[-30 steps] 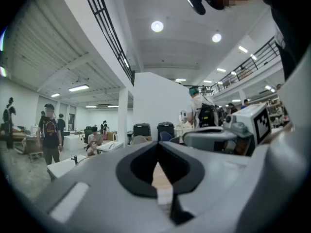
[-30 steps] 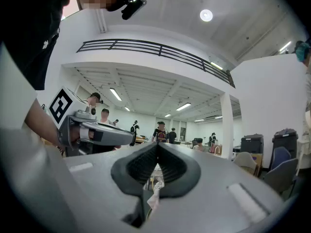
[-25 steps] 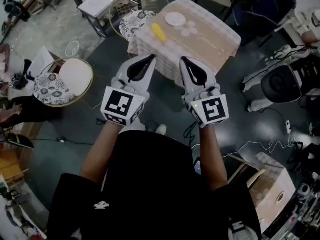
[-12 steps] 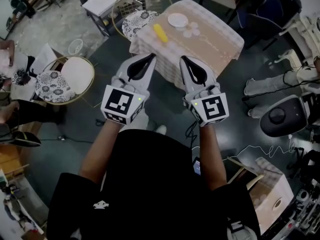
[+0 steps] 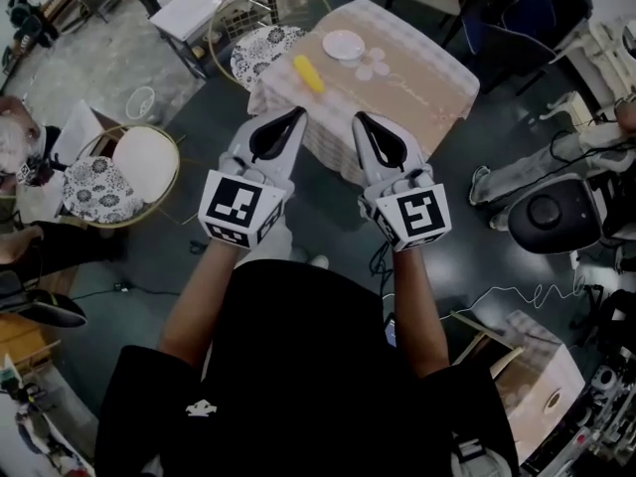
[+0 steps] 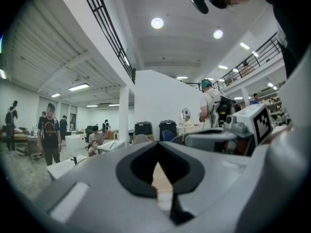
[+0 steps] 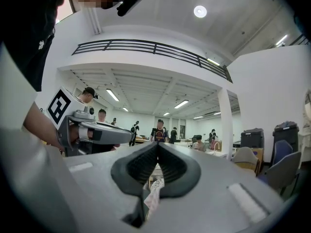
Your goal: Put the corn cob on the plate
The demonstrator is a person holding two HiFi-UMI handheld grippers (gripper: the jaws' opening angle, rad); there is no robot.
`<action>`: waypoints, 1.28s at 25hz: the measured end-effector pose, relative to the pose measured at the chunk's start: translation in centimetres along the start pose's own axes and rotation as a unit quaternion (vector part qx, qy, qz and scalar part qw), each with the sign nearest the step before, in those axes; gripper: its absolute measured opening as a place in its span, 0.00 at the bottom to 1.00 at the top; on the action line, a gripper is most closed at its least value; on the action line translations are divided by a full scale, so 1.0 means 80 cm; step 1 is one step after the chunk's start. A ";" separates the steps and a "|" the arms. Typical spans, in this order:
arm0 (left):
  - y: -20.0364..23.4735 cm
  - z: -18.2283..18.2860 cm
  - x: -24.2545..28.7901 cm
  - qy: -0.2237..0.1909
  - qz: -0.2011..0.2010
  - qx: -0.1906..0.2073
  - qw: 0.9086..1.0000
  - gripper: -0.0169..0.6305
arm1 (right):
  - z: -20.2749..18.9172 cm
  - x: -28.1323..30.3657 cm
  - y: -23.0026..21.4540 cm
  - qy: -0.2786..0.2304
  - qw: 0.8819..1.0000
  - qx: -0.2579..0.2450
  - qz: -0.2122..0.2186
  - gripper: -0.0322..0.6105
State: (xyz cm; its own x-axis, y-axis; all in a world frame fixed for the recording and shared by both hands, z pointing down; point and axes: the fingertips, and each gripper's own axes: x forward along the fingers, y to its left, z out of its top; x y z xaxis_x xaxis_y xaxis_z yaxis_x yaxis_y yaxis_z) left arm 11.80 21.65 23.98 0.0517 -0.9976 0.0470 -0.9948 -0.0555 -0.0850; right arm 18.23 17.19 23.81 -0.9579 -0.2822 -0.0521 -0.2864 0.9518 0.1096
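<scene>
Both sets of jaws are pressed together with nothing pinched. The left gripper (image 5: 297, 115) and right gripper (image 5: 360, 118) sit side by side, a narrow gap between them. Their tips show against the hanging cloth on the near side of the table (image 5: 427, 87). The cob (image 5: 307, 73) lies on top ahead of the left tips, close to the table's left edge. The plate (image 5: 344, 45) sits further ahead, between the two grippers' lines, apart from the cob, with pale discs (image 5: 373, 63) just right of it. The tabletop ahead and right of the right jaws is bare. There is open dark floor (image 5: 298, 207) below the jaws. A chair (image 5: 260, 50) crowds the table's left corner ahead of the left jaws. A second chair (image 5: 104, 182) stands well off left.
</scene>
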 end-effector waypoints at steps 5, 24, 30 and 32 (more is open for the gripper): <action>0.033 -0.005 0.025 0.006 -0.010 0.006 1.000 0.04 | -0.004 0.034 -0.011 -0.002 1.000 0.001 -0.001 0.05; 0.184 -0.006 0.107 0.001 -0.015 0.010 1.000 0.03 | -0.029 0.192 -0.047 0.028 0.999 0.001 -0.029 0.05; 0.225 -0.017 0.124 0.003 -0.032 0.004 0.999 0.03 | -0.032 0.232 -0.052 0.031 0.999 -0.001 -0.043 0.05; 0.235 -0.021 0.129 0.004 -0.040 0.004 0.999 0.03 | -0.035 0.244 -0.054 0.036 0.998 -0.002 -0.049 0.05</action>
State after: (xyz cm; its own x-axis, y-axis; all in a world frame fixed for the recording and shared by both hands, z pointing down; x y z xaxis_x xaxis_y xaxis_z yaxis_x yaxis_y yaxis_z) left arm -6.55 10.39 24.54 0.1309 -0.9895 0.0619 -0.9868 -0.1360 -0.0883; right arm 0.75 7.26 25.10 -0.9243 -0.3817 0.0079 -0.3785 0.9189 0.1108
